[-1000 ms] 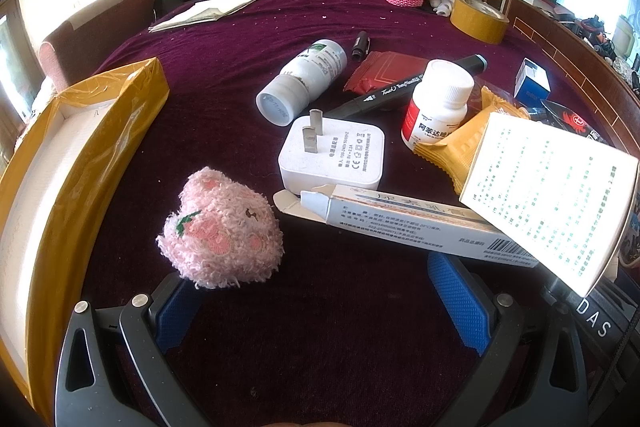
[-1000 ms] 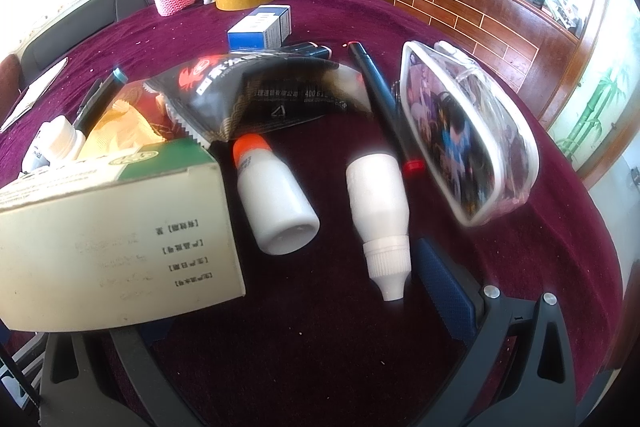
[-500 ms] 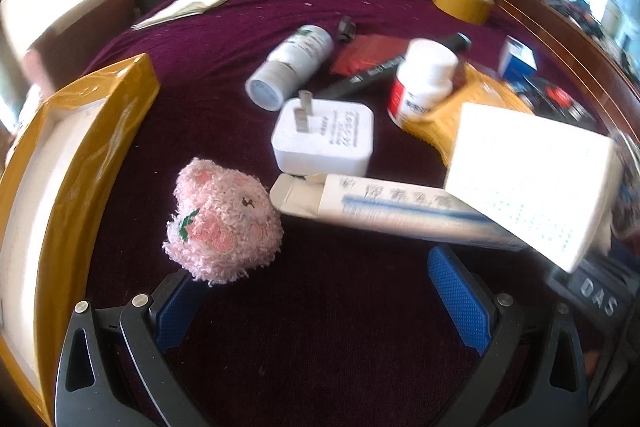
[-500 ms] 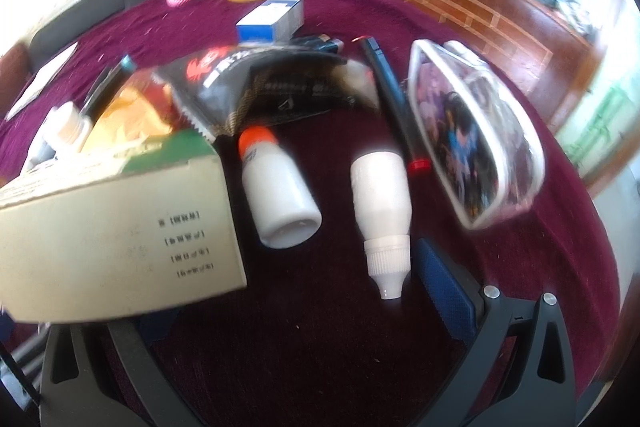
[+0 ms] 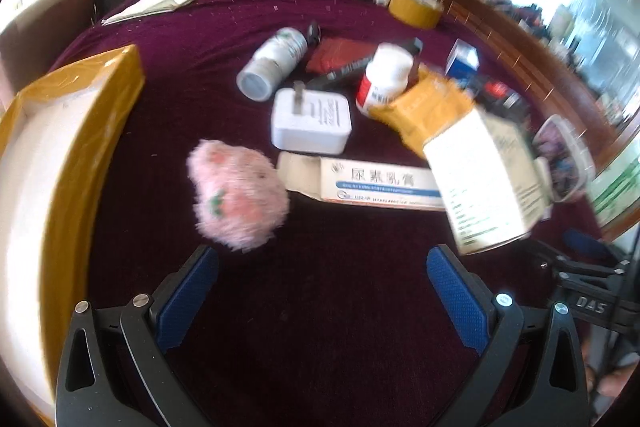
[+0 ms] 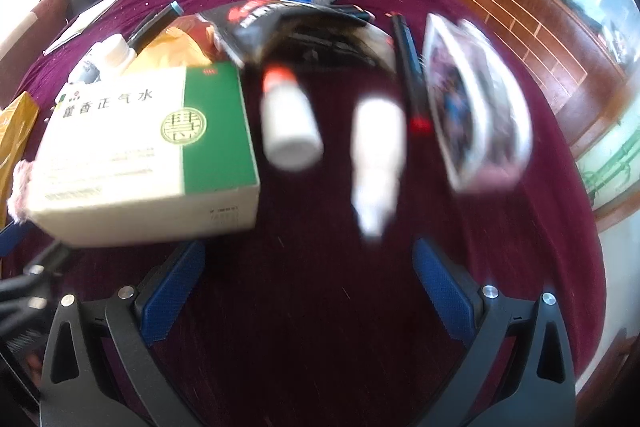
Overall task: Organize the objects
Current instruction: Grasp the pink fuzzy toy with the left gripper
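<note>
1. Your left gripper (image 5: 322, 291) has its fingers spread wide and holds nothing. It has pulled back from the pink plush toy (image 5: 238, 195), which a second ago sat against the left pad and now lies clear of it at 11 o'clock.
2. Your right gripper (image 6: 308, 283) is also spread and empty. The green-and-white medicine box (image 6: 148, 151) has dropped from covering its left pad to lying at 10 o'clock, top face showing.
3. Both views are blurred, so I judge both hands are mid-move and no pick is committed.
4. The yellow taped box (image 5: 80, 115) sits at 9 o'clock in the left view, well apart from the clutter and likely the destination.
5. Nearest right-hand targets: the orange-capped bottle (image 6: 290, 123) and the white dropper bottle (image 6: 376, 163), at 12 o'clock.
</note>
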A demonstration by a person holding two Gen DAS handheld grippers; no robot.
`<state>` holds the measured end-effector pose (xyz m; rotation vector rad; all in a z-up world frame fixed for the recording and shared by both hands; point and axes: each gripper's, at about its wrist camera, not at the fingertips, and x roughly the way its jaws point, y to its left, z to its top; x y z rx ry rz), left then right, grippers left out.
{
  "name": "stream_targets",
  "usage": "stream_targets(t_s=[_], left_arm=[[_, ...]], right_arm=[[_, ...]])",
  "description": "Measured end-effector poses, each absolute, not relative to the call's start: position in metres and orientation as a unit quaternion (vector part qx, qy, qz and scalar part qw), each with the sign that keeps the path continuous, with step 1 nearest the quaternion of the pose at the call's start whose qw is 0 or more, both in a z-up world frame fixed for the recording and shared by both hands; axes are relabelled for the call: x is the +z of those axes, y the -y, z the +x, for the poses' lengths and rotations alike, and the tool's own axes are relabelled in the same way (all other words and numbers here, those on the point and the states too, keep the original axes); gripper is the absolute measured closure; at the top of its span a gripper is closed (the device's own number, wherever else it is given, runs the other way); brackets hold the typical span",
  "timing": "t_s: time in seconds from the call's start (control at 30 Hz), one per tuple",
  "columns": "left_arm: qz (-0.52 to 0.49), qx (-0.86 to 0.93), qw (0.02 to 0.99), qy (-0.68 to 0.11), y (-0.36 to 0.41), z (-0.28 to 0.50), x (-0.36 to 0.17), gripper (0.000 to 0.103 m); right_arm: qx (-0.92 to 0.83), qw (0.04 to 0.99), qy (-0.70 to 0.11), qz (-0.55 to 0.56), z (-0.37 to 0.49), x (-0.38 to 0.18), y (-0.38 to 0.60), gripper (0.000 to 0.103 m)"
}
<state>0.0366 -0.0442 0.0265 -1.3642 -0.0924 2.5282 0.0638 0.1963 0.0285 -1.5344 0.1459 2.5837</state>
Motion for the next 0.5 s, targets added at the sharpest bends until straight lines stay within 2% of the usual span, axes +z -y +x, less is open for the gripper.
stream_targets(t_s=[0.13,0.27,0.4,0.5], left_arm=[[-0.410,0.900,0.141,0.032,0.079,0.058,0.063,0.002],[-0.413,0.900,0.138,0.003,0.084,0.052,0.067,0.002],[-0.439,0.890,0.126,0.001,0.073,0.034,0.054,0.002],[-0.453,0.884,0.116,0.012,0.066,0.021,0.043,0.009]], right_arm=[[0.893,0.078,-0.041,-0.441,0.097,0.059,-0.210,0.000],[0.947,0.066,-0.072,-0.306,0.127,0.098,-0.219,0.000],[0.924,0.051,-0.067,-0.373,0.100,0.080,-0.213,0.000],[0.916,0.026,-0.093,-0.389,0.110,0.069,-0.215,0.000]])
